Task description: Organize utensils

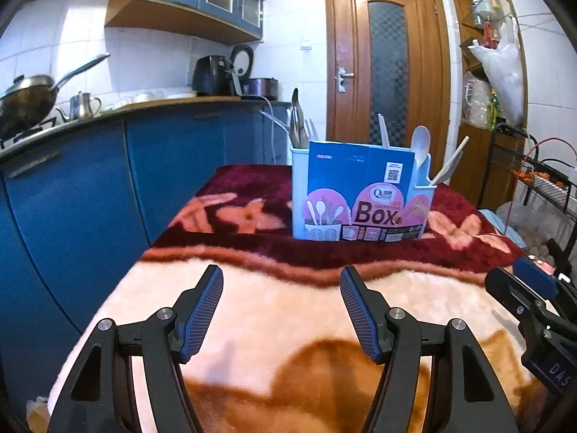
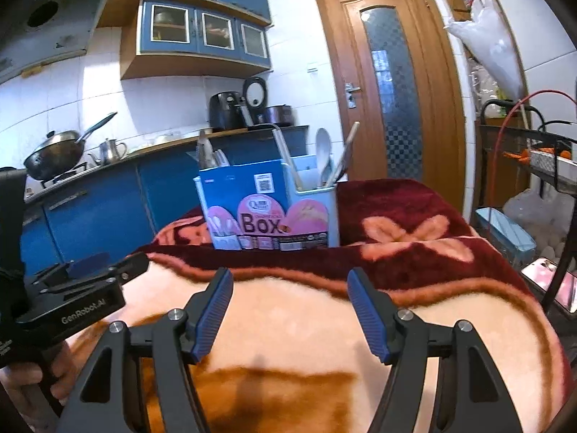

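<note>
Left fingers: blue ribbed pads (image 1: pixel 202 310) stand well apart, nothing between them, only blanket showing in the gap.
Left gripper (image 1: pixel 281 310): jaws wide, holding nothing; hangs above the pale part of the blanket, pointing toward the box.
Right fingers: blue pads (image 2: pixel 212 314) spread wide, gap bare.
Right gripper (image 2: pixel 290 312): jaws wide, nothing gripped; above the same pale patch, aimed at the box. It also shows at the right edge of the left wrist view.
Hand: part of a person's hand (image 2: pixel 25 379) wraps the left gripper's handle, low at the left of the right wrist view.
Blanket (image 1: pixel 288 324): plush, peach and orange near the grippers, dark red with pink flowers further on; covers the table.
Utensil box (image 1: pixel 360 195): pale blue holder, upright on the dark red band, well ahead of both grippers; blue-and-pink printed card reading "Box" across its front.
White spoon (image 1: pixel 420 144): upright in the box's right compartment, bowl up.
Chopsticks (image 1: pixel 450 160): pale, leaning out rightward from that same compartment.
Metal utensils (image 1: pixel 297 122): standing in the left compartment; kinds unclear.
Counter (image 1: pixel 144 108): behind, blue cabinets beneath.
Wok (image 1: pixel 29 97): far left on the stove.
Kettle (image 1: pixel 84 104): just beside the wok.
Door (image 1: pixel 389 61): wooden, closed, behind the box.
</note>
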Demonstrator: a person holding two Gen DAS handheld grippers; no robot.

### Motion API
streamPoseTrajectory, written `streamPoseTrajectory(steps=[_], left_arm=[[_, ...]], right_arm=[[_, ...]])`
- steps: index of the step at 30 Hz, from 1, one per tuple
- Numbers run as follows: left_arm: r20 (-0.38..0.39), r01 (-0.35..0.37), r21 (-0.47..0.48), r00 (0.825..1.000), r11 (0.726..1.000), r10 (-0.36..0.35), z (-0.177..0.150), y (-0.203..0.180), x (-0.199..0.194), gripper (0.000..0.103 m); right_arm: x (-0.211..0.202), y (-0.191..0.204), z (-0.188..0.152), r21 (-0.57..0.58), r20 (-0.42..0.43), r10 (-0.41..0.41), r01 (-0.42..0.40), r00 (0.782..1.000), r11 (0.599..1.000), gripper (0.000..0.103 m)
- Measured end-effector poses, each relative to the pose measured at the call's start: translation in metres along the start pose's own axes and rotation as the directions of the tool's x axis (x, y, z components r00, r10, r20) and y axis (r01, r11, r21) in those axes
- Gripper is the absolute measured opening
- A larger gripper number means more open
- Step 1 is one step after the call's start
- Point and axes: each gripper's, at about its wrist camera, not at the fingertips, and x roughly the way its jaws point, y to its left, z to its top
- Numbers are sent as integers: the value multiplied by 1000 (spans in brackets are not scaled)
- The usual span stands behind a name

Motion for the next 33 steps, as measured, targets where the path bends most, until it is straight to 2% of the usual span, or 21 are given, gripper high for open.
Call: streamPoseTrajectory(steps=[3,33], left_arm=[[9,-12,4,1000,1000,12,-2,0,2,69],[-13,13,-25,1000,1000,-14,-8,4,11,69]], right_arm=[[-3,-1,-1,5,18,-6,6,1000,1000,69],[-1,-2,-1,8,5,-3,3,1000,1000,69]])
